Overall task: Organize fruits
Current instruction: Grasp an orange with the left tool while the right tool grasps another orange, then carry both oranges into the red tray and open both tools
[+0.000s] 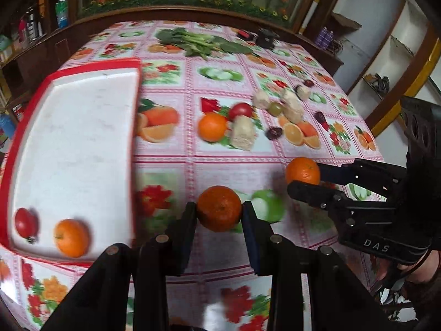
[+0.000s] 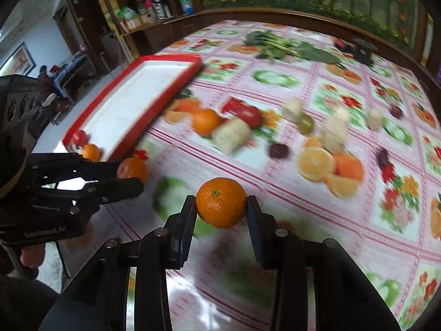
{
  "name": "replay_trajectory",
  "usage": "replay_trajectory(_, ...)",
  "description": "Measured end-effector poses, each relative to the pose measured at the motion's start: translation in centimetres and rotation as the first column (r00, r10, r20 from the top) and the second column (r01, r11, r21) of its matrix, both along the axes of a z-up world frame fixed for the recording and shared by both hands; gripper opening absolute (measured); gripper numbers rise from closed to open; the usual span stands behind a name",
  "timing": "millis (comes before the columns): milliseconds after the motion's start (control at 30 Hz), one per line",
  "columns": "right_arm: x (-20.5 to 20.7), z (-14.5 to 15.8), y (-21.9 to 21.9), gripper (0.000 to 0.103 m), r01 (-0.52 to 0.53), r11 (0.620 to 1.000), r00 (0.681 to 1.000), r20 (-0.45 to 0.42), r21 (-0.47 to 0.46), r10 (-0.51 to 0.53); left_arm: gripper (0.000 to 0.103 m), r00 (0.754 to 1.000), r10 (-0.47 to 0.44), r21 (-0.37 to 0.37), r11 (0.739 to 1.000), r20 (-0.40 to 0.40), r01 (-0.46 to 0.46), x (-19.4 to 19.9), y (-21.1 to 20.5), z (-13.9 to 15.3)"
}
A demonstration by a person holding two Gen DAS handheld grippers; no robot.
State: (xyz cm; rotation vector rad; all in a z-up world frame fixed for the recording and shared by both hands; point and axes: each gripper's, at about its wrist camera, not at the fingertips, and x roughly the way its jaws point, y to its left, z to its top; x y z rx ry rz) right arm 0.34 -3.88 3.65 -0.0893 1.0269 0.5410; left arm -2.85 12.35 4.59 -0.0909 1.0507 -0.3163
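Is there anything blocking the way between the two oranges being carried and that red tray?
Nothing visible does. The left gripper holds an orange beside the red tray, the right gripper holds another orange farther out; only bare tablecloth lies between. The tray holds a tomato and an orange at one end.

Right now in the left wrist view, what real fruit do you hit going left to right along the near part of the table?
Tomato in the tray → orange in the tray → orange held in the left gripper → orange held in the right gripper.
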Motion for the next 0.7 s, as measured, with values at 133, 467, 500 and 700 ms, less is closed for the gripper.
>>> replay_trajectory(133,1.0,0.9,3.3,0.035,-0.051,0.998,0.999,0.007,0.025,0.051,0.036,0.999,0.048,-0.009,0.999,0.022,-0.048,0.2,2.9,0.9)
replay_trajectory(467,3.0,2.5,12.8,0.035,-0.208,0.976,0.978,0.037,0.056,0.206,0.036,0.975,0.209,0.036,0.977,0.078,-0.212,1.3,11.2,2.2)
replay_trajectory(500,3.1,2.4,13.5,0.035,-0.219,0.974,0.975,0.037,0.056,0.217,0.036,0.971,0.222,0.045,0.973,0.083,-0.226,1.4,11.8,2.2)
replay_trajectory(700,3.6,0.9,17.7,0.035,-0.279,0.959,0.960,0.018,0.043,0.278,0.036,0.953,0.292,0.081,0.951,0.079,-0.298,2.3,15.4,1.1)
